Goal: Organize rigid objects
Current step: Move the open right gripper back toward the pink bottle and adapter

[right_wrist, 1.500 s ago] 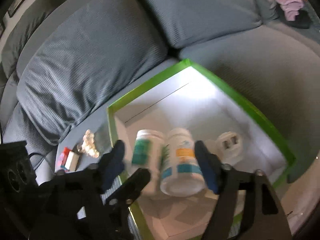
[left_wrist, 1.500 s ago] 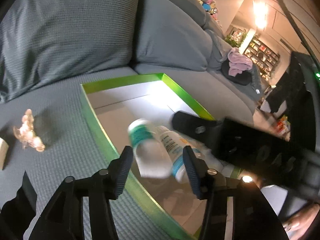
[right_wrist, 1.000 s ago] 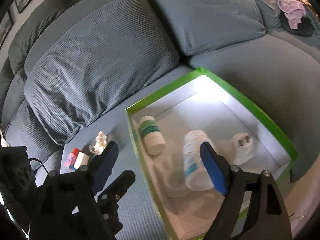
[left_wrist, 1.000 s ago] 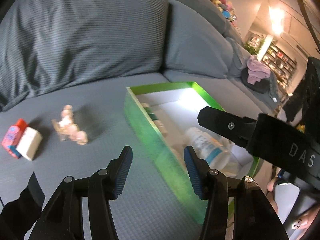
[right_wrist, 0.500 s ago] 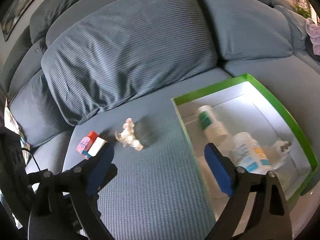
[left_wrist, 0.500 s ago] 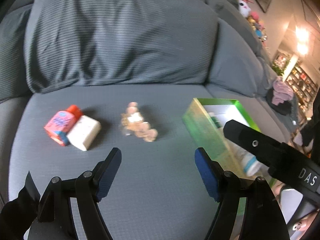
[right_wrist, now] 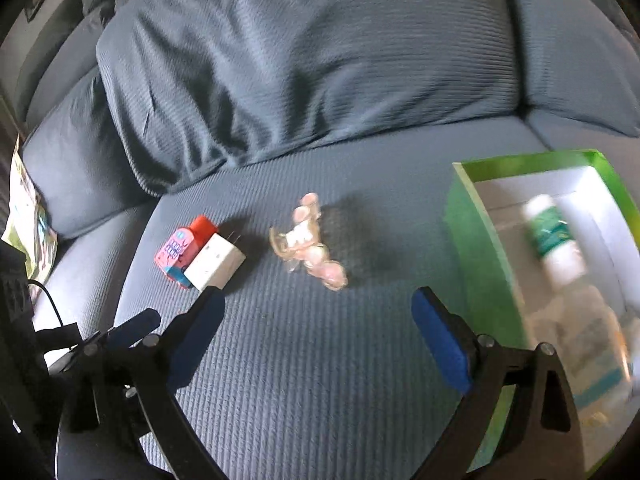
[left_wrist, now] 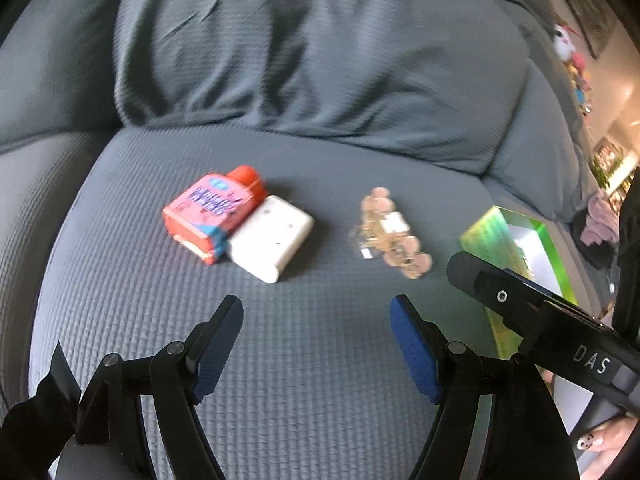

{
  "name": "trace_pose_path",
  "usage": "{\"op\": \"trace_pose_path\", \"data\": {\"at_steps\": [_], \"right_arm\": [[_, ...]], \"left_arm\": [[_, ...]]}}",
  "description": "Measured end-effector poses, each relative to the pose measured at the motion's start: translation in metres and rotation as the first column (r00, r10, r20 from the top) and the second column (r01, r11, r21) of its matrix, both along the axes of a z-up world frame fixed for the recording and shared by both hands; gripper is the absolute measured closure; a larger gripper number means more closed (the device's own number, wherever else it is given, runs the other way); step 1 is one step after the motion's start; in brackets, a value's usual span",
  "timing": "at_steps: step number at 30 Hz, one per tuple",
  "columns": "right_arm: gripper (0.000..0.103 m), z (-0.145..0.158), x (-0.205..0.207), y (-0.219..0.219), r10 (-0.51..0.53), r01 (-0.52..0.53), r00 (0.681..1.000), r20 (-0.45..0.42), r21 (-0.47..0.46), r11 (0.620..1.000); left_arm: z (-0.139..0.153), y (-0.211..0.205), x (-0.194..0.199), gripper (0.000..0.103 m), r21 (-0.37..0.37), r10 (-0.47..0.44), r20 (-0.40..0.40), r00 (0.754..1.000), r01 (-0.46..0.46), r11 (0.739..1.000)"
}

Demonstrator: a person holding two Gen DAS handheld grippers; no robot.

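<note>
On the grey sofa seat lie a red-and-pink carton (left_wrist: pixel 212 212), a white plug adapter (left_wrist: pixel 272 244) touching it, and a pale pink hair clip (left_wrist: pixel 392 236). My left gripper (left_wrist: pixel 316 312) hovers open just in front of the adapter and clip, nothing between its fingers. My right gripper (right_wrist: pixel 318 304) is also open and empty, short of the clip (right_wrist: pixel 308 246), with the carton (right_wrist: pixel 182 250) and adapter (right_wrist: pixel 216 260) at its left. The green box (right_wrist: pixel 464 220) at the right holds a green-labelled bottle (right_wrist: pixel 552 236) and a blurred second bottle (right_wrist: pixel 592 340).
Large grey back cushions (left_wrist: pixel 304 60) rise behind the seat. The green box (left_wrist: pixel 516 248) stands at the right of the left wrist view, partly behind the right gripper's black body (left_wrist: pixel 520 312). A printed bag (right_wrist: pixel 28 216) lies at the far left. A hand's fingernails (left_wrist: pixel 592 440) show at the lower right.
Both grippers let go of the two bottles over the green box, opened wider, and swung left and down over the seat. The carton, adapter and clip came into the centre of both views.
</note>
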State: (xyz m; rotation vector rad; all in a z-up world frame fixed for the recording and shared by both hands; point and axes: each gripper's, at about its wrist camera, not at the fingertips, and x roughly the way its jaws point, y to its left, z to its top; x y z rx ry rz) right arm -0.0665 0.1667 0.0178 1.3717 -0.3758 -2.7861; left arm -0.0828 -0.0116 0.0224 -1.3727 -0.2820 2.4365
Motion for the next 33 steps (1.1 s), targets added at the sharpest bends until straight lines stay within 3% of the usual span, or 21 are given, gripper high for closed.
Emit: {"op": "trace_pose_path", "data": {"at_steps": [6,10,17,20,24,33], "right_arm": [[0.010,-0.020,-0.027,-0.012,0.064,-0.064,0.998,-0.001,0.003,0.998],[0.016,-0.038,-0.042,-0.018,0.105,-0.104,0.994,0.031,-0.022,0.994],[0.024,-0.056,-0.058,-0.026,0.108,-0.109,0.994,0.026,0.049,0.993],[0.039,-0.058,-0.062,-0.023,0.113,-0.114,0.993,0.023,0.037,0.993],[0.079,-0.056,-0.060,-0.023,0.131,-0.133,0.991,0.033,0.060,0.989],[0.083,-0.042,-0.044,-0.036,0.169,-0.173,0.982,0.081,0.044,0.984]], "left_arm": [[-0.011,-0.013,-0.009,0.027,-0.033,0.045,0.031,0.999,-0.044,0.999],[-0.018,-0.021,-0.013,0.027,-0.005,0.063,0.062,0.996,-0.063,0.998],[-0.022,-0.022,-0.014,0.027,0.004,0.060,0.090,0.994,-0.060,0.998],[-0.023,-0.023,-0.014,0.027,0.009,0.063,0.093,0.994,-0.064,0.998],[-0.022,-0.027,-0.011,0.027,0.009,0.073,0.098,0.993,-0.074,0.997],[-0.009,-0.039,0.003,0.027,0.021,0.100,0.077,0.992,-0.102,0.995]]}}
